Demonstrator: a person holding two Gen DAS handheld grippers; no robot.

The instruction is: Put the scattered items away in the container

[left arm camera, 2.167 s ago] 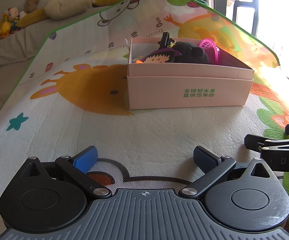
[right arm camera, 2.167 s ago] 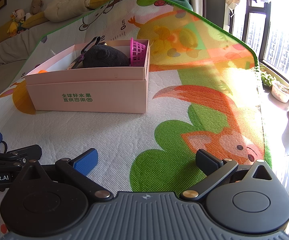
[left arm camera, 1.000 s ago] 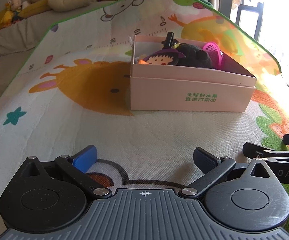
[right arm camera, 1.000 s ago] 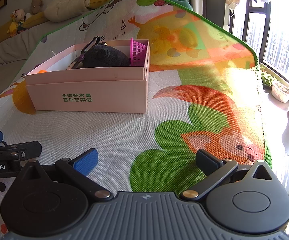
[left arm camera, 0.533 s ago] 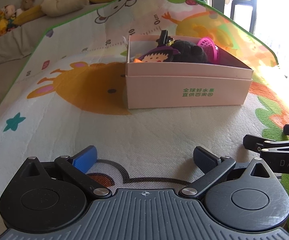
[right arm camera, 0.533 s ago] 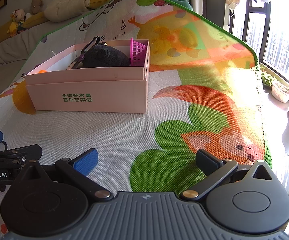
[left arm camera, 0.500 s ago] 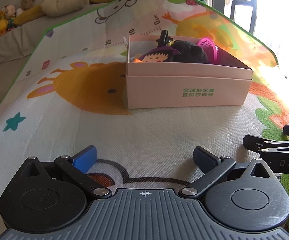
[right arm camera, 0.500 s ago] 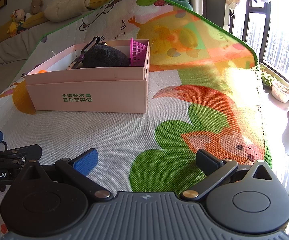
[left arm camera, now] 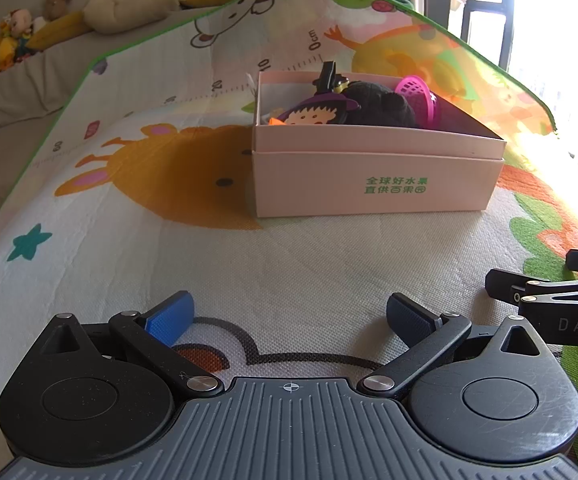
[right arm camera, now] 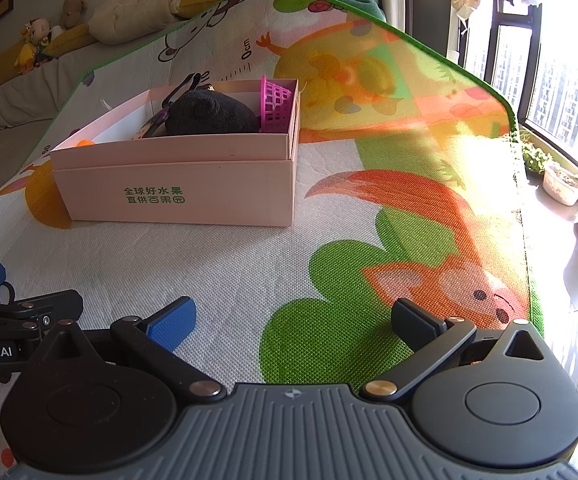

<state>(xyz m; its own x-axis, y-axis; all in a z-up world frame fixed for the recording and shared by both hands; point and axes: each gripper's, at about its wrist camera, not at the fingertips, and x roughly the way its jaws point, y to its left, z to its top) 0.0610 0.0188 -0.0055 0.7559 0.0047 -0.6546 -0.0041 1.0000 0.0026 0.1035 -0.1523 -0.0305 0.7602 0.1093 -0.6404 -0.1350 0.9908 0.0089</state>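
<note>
The pink box (left arm camera: 377, 176), already filled, is shown ahead of both wide-open, empty tools, right of the left tool (left arm camera: 289, 316) and left of the right tool (right arm camera: 293, 320).

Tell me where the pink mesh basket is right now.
The pink mesh basket stands inside the pink box, in its far right corner in the right wrist view, beside the black plush toy.
</note>
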